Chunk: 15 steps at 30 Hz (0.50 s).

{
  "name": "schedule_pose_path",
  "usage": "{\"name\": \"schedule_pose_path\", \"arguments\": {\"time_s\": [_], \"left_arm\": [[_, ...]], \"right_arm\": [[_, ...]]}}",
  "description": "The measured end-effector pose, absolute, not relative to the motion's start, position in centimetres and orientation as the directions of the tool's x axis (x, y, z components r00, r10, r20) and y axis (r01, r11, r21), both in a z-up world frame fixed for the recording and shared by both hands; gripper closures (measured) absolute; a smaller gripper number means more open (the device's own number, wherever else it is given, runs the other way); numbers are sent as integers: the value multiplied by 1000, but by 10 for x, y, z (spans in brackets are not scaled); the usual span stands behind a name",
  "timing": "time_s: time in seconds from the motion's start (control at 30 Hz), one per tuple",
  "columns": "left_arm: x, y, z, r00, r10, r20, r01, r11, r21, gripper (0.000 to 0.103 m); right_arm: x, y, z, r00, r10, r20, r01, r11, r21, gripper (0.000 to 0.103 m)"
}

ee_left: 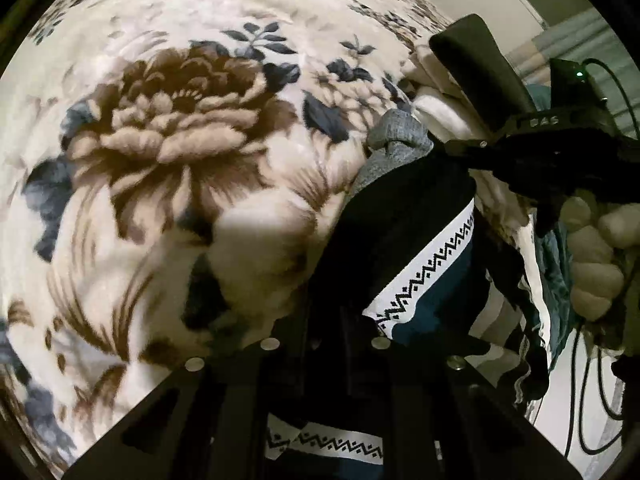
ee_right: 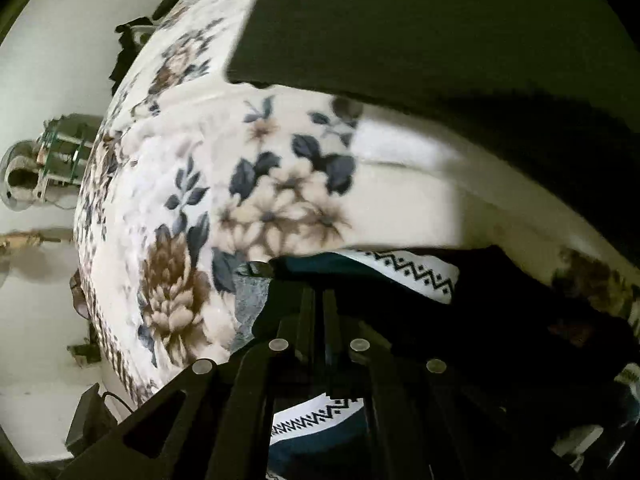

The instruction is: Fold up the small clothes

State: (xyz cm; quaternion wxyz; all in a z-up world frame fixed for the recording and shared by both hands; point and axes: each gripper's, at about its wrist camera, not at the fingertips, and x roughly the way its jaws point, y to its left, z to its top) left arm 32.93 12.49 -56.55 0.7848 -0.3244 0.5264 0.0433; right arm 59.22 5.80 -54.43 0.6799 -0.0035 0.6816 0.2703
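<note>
A small dark garment (ee_left: 404, 232) with a white zigzag-patterned band and a teal panel hangs stretched between my two grippers above a floral blanket (ee_left: 168, 152). My left gripper (ee_left: 340, 320) is shut on its lower edge. My right gripper (ee_left: 472, 148) is seen at the right of the left wrist view, shut on the garment's far end, with the person's hand (ee_left: 596, 264) behind it. In the right wrist view the right gripper (ee_right: 320, 300) is shut on the same garment (ee_right: 420, 276), whose dark cloth covers the fingertips.
A pile of other clothes, grey (ee_left: 396, 136) and white (ee_left: 440, 104), lies on the blanket behind the garment. The blanket (ee_right: 192, 184) ends at a pale floor (ee_right: 36, 280) on the left. A large dark cloth (ee_right: 440, 32) lies on the blanket at top right. Cables (ee_left: 592, 380) hang by the hand.
</note>
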Motion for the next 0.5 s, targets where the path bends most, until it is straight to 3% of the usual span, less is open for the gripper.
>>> {"name": "schedule_pose_path", "arguments": {"time_s": [0.1, 0.17, 0.2, 0.23, 0.27, 0.33, 0.5], "left_arm": [[333, 128, -564, 409, -312, -857, -407, 778, -478, 88], [335, 135, -559, 390, -334, -858, -420, 765, -488, 86], [336, 140, -556, 389, -332, -859, -427, 762, -487, 84], [340, 146, -549, 400, -317, -860, -430, 764, -481, 82], [345, 151, -544, 412, -310, -857, -428, 764, -483, 78], [362, 160, -538, 440, -315, -841, -410, 763, -500, 56], [435, 161, -551, 395, -312, -864, -352, 817, -456, 55]], "right_arm": [[591, 52, -548, -107, 397, -911, -333, 849, 409, 100], [593, 43, -549, -166, 482, -860, -258, 821, 510, 85], [596, 33, -543, -160, 505, -848, -234, 815, 530, 65], [598, 22, -537, -140, 507, -850, -234, 818, 526, 55], [598, 15, -534, -127, 506, -853, -244, 818, 521, 55], [595, 1, -533, -147, 491, -859, -258, 819, 512, 55], [572, -24, -559, -238, 376, -896, -312, 844, 437, 55]]}}
